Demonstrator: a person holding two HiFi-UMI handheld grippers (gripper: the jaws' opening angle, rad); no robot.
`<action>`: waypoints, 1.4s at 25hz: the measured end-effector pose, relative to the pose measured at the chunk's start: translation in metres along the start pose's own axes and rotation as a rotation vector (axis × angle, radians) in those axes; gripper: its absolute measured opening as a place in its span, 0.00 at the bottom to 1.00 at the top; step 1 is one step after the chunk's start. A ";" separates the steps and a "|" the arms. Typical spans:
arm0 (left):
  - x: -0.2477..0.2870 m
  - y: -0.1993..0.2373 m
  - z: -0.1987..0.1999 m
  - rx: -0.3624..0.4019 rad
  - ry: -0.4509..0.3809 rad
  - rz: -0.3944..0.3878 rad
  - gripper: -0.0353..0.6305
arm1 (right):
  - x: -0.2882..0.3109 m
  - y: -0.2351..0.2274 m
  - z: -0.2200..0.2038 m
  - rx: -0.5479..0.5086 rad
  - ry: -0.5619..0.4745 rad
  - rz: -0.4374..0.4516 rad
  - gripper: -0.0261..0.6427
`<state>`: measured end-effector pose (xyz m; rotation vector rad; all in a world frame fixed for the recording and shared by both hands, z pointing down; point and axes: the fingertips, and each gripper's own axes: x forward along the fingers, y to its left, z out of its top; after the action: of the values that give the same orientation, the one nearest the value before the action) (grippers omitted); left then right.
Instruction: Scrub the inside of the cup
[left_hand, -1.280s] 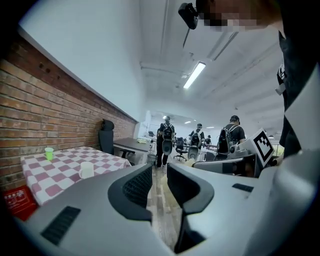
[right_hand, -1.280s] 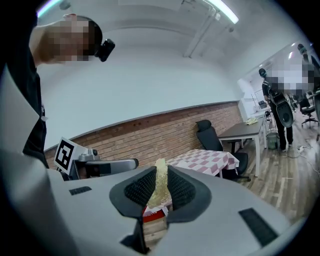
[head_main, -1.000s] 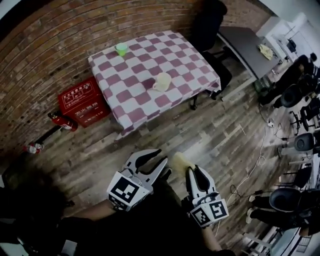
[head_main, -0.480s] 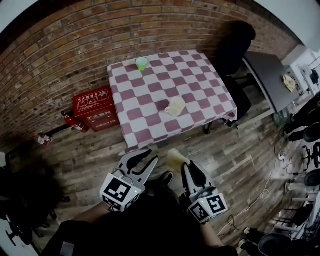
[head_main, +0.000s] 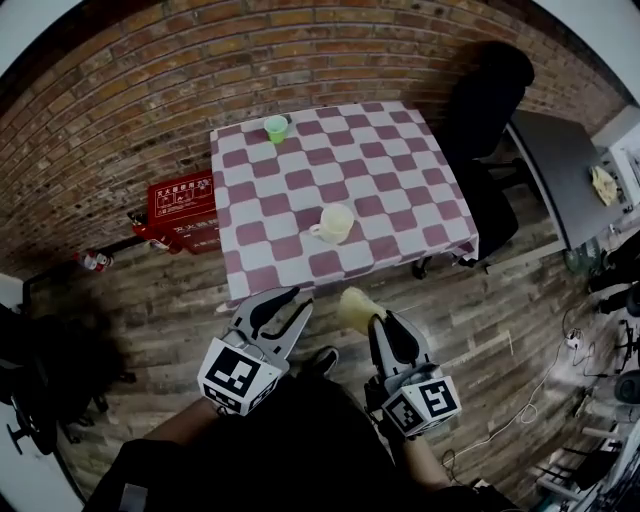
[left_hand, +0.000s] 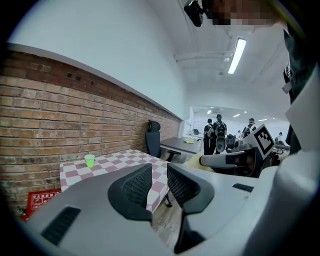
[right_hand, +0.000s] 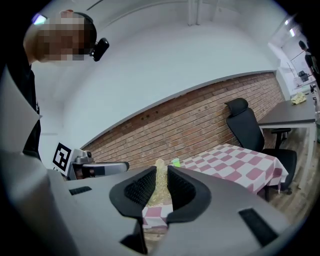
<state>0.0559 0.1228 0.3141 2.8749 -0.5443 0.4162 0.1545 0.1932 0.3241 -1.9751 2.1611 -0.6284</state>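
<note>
i count two cups on the one checked desk (head_main: 400, 180): the cream cup (head_main: 334, 223), handle to its left in the head view, stands near the front edge, and a small green cup (head_main: 276, 128) sits by the far corner, well apart from it. both tools hang over the wooden floor (head_main: 160, 310) short of the desk, neither touching a cup. my left tool (head_main: 296, 305) has its jaws parted with nothing between them (only the cloth shows through the gap). my right tool (head_main: 387, 324) is clamped on one yellow sponge (head_main: 355, 308), which sticks out past the jaw tips. one red box (head_main: 183, 210) sits on the floor beside the desk, and one black chair (head_main: 490, 100) stands at the desk's other side.
</note>
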 end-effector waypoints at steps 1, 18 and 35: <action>0.007 0.001 0.003 0.005 -0.001 0.015 0.21 | 0.003 -0.009 0.002 0.001 0.003 0.009 0.17; 0.077 0.074 -0.018 0.014 0.086 0.093 0.21 | 0.079 -0.093 0.010 -0.019 0.104 -0.029 0.17; 0.160 0.172 -0.111 0.094 0.290 -0.077 0.21 | 0.267 -0.106 -0.019 -0.349 0.467 -0.093 0.17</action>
<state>0.1074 -0.0617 0.4898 2.8376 -0.3711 0.8480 0.2117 -0.0693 0.4289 -2.3006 2.6098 -0.8489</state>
